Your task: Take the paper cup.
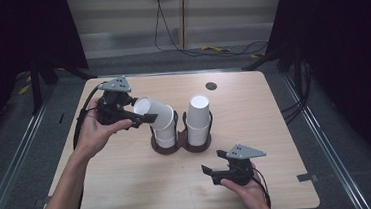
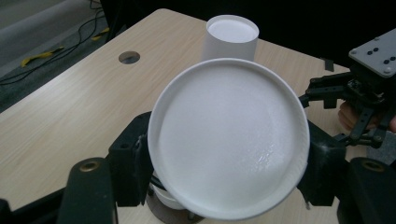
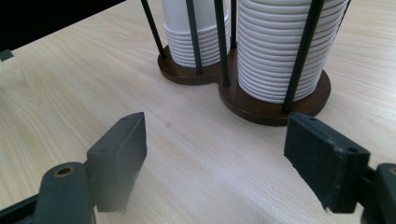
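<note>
While its two black jaws press on opposite sides of a white paper cup (image 2: 229, 140), the left gripper (image 1: 136, 114) holds that cup tipped on its side above the left stack, its wide open mouth turned back toward the gripper's camera so that the smooth, clean white inside and rolled rim show in the left gripper view. The cup's narrow end points down toward the left stack of cups (image 1: 164, 133), just over its top; whether it still touches the stack cannot be told. That stack sits in a dark brown double cup holder (image 3: 271, 105) with thin black upright rods, standing near the middle of the light wood bench (image 1: 129, 179). Beside it, in the holder's other ring, the right stack of cups (image 1: 198, 119) stands upright and taller, bottoms up, its many nested rims showing as fine ridges in the right gripper view. The right gripper (image 1: 213, 168) rests low near the bench's front edge, well apart from the holder, jaws spread wide with nothing between them, pointed toward the holder's base.
</note>
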